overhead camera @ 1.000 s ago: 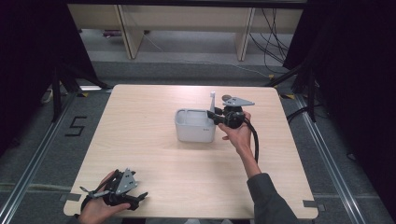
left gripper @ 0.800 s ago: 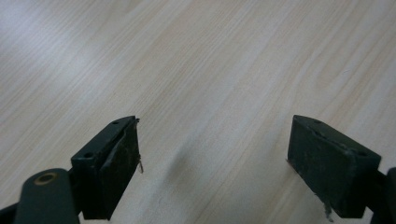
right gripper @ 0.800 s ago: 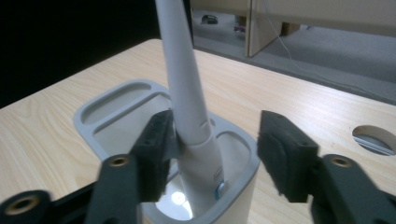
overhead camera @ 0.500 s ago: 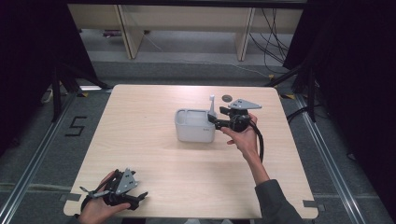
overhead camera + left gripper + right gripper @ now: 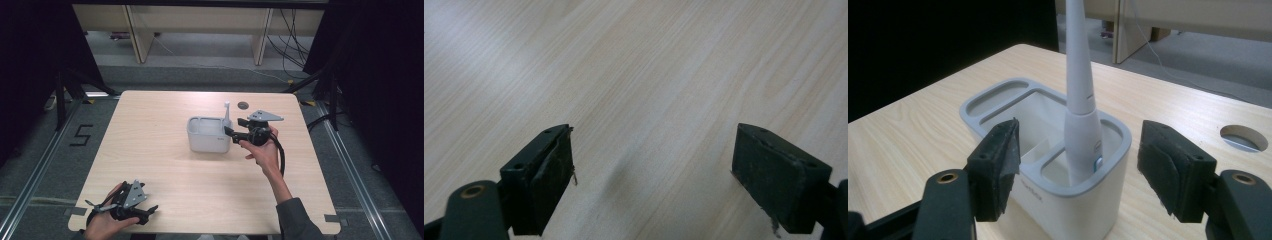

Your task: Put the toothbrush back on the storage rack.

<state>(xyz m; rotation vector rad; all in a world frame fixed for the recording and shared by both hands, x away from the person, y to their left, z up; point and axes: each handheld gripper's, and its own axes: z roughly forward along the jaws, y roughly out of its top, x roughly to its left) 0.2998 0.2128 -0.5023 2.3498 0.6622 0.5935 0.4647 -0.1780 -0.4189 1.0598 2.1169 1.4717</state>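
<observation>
A pale grey holder (image 5: pixel 207 142) with several compartments stands on the wooden table, right of its middle. A white toothbrush (image 5: pixel 226 113) stands upright in its right-hand end compartment (image 5: pixel 1079 85). My right gripper (image 5: pixel 234 127) hovers just right of the holder, level, pointing at it. Its jaws have just been opening and stand apart, a little short of the toothbrush, pressing on nothing (image 5: pixel 1083 165). My left gripper (image 5: pixel 149 214) rests open at the table's near left corner, with bare wood between its pads (image 5: pixel 654 175).
A round cable hole (image 5: pixel 243 105) lies in the table just behind the holder. Wooden shelf frames and loose cables (image 5: pixel 290 45) stand on the floor beyond the far edge. Dark curtains flank both sides.
The right gripper has opened, let go of the toothbrush and drawn back to the right. The toothbrush now sits lower in the holder. The left gripper has not moved.
</observation>
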